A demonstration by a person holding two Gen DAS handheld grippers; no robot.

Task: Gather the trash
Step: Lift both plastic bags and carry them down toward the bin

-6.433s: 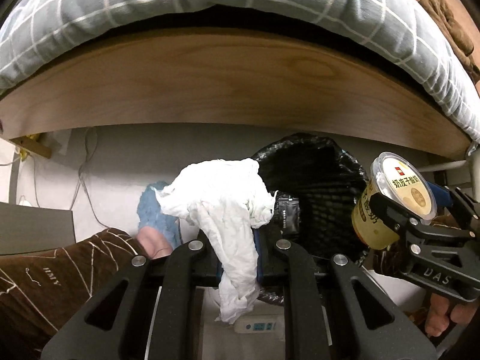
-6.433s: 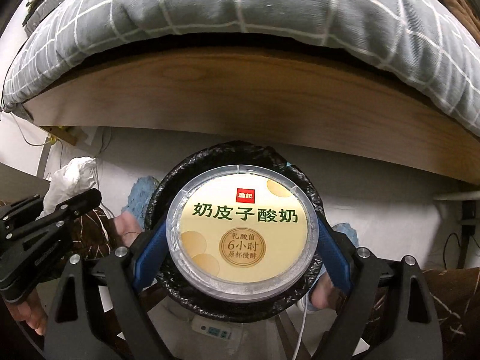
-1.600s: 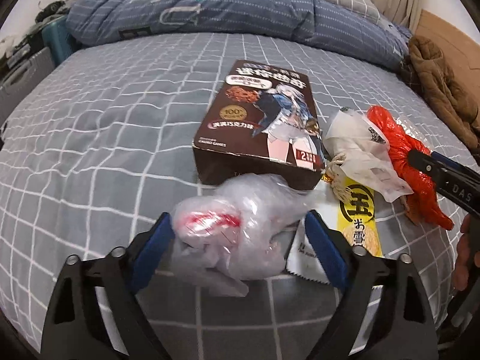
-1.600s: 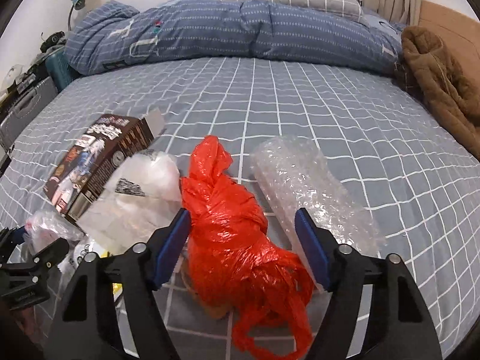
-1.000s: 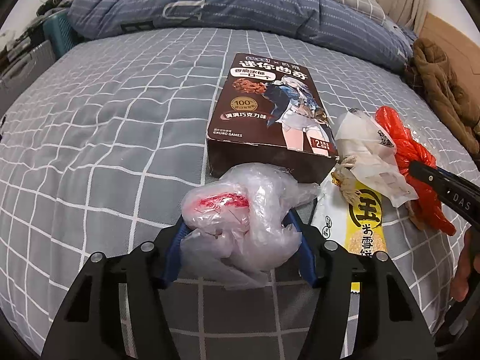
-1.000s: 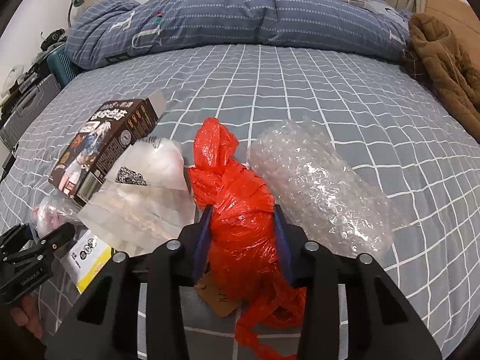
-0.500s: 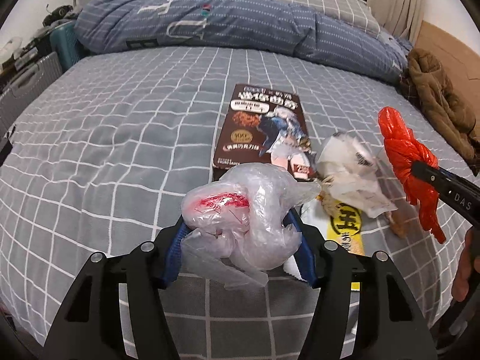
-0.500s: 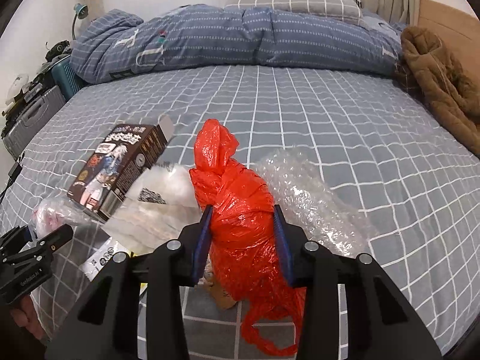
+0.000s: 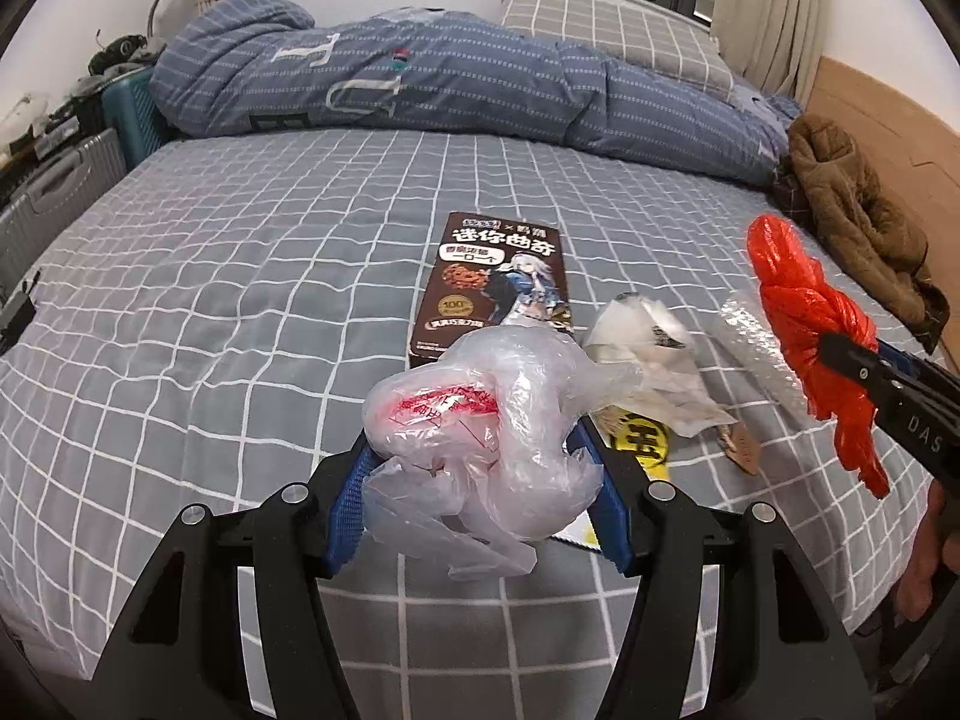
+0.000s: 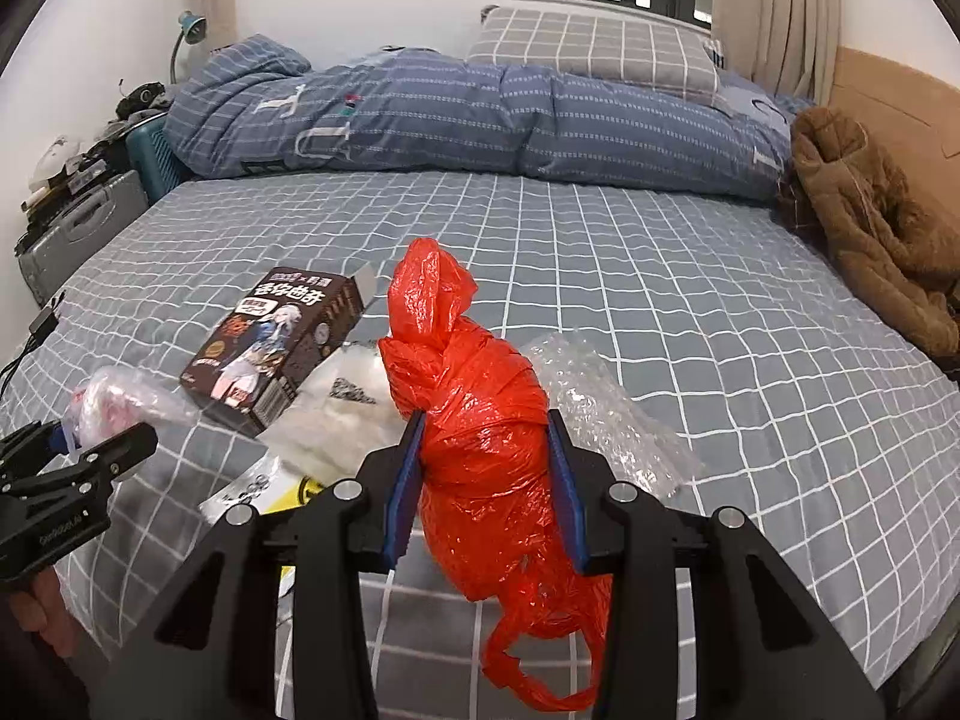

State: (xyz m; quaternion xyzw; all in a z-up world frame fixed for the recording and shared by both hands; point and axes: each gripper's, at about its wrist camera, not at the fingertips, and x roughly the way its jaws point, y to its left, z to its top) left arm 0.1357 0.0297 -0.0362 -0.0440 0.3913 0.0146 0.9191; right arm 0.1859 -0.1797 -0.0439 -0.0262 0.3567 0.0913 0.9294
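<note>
Left gripper (image 9: 480,480) jaws clamped on crumpled clear plastic bag (image 9: 486,426), held clear of bed (image 9: 240,300). Right gripper (image 10: 486,480) jaws clamped round knotted red plastic bag (image 10: 480,444), tail dangling. Both loads aloft, likely bin-bound. Cookie box (image 9: 495,282), bubble wrap (image 10: 606,414), yellow wrapper (image 9: 639,441) left lying on bed.

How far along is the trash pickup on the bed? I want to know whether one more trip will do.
In hand: the left gripper is shut on a clear plastic bag, and the right gripper on a red plastic bag, both lifted off the bed. Left: the snack box, a crumpled clear wrapper, a yellow packet and bubble wrap. Probably two more trips.
</note>
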